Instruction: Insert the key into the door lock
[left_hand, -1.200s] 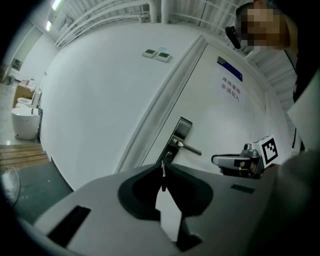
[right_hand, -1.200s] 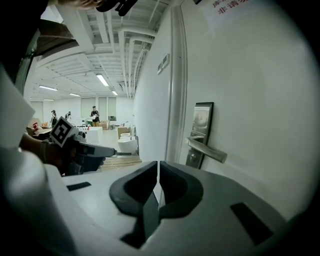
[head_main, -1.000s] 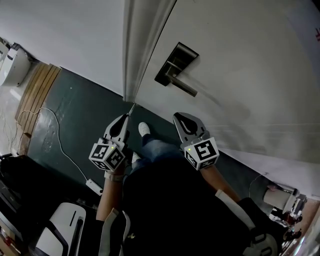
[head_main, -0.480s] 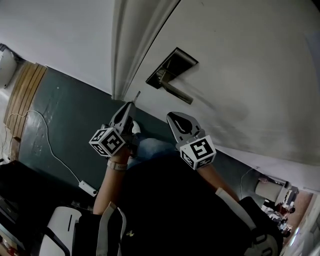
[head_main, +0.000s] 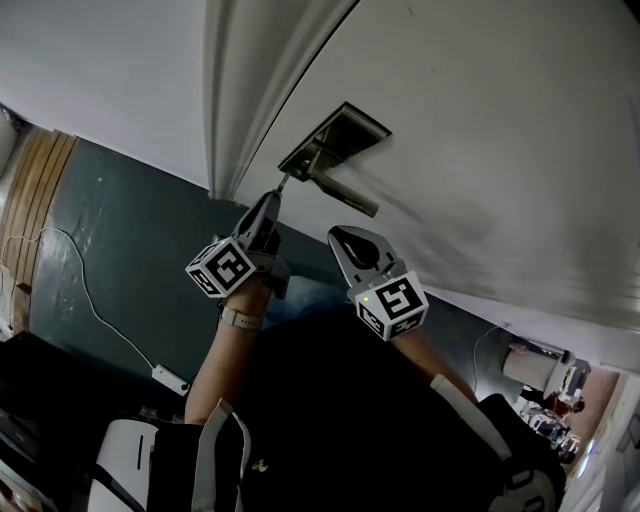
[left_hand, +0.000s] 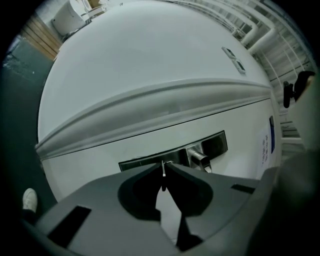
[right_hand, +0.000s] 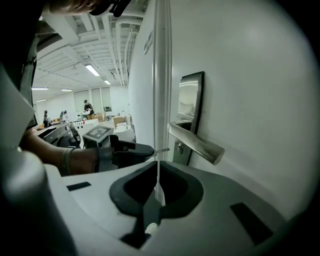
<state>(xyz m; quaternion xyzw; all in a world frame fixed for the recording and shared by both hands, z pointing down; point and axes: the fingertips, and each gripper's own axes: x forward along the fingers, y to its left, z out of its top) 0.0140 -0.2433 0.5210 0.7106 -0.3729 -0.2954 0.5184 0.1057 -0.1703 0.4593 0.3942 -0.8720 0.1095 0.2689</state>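
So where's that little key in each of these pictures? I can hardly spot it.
Head view: upper centre, the key sticks out of the left gripper.
Left gripper view: centre, a thin sliver pinched between the jaws.
Right gripper view: centre, pointing right from the left gripper.
Shared landmark: the lever handle, beside the key in all three.

place: we read it as an open-plan lab or office workspace
ceiling: we see strip lights (right_hand: 91, 70) and exposed ducts (right_hand: 121, 42)
far end: stacked boxes (right_hand: 120, 120), people (right_hand: 87, 106) standing
floor (head_main: 120, 230): dark green, power strip (head_main: 167, 378) on a cable (head_main: 90, 290)
door (head_main: 480, 130): white, metal lever handle (head_main: 345, 195)
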